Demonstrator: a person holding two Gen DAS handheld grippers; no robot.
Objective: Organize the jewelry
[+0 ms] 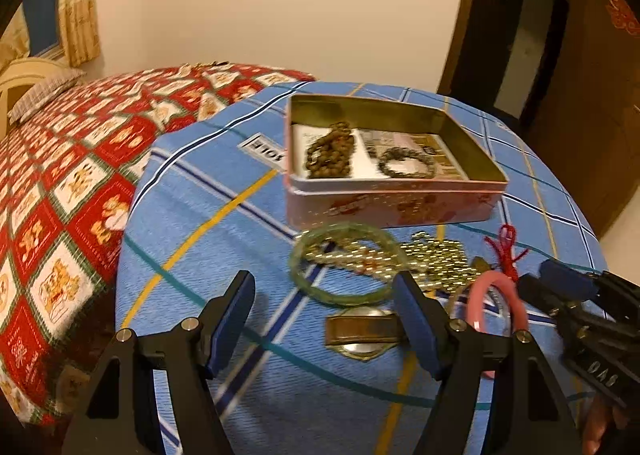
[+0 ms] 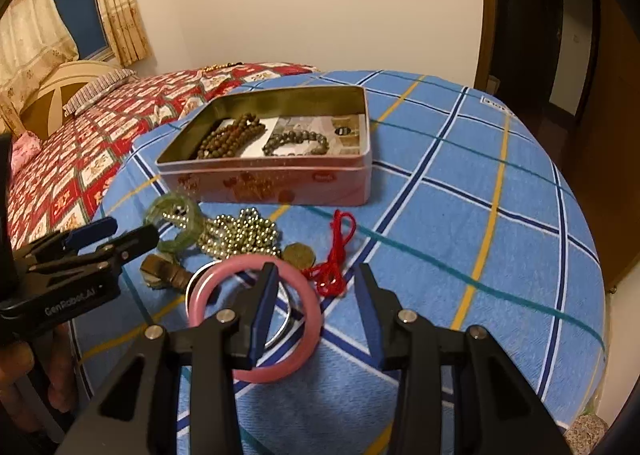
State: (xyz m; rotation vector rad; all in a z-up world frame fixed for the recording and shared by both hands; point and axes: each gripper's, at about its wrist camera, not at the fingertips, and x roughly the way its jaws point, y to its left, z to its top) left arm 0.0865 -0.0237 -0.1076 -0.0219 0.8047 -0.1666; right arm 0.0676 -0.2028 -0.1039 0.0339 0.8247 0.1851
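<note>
A pink tin box (image 1: 400, 207) lies open on the blue checked tablecloth (image 2: 460, 215). It holds brown prayer beads (image 1: 330, 153) and a dark bead bracelet (image 1: 408, 163). In front of it lie a green bangle (image 1: 344, 259), a gold bead chain (image 1: 436, 259), a red cord (image 2: 338, 251) and a pink bangle (image 2: 310, 335). My left gripper (image 1: 326, 321) is open just short of the green bangle, nothing between its fingers. My right gripper (image 2: 318, 305) is open over the pink bangle, one finger inside the ring and one outside; the pads do not press on it.
A brass-coloured watch-like piece (image 1: 362, 331) lies by the left gripper. A silver ring (image 2: 290, 321) sits under the pink bangle and a coin (image 2: 299, 255) beside the cord. A bed with a red patterned cover (image 1: 72, 183) borders the table's left side.
</note>
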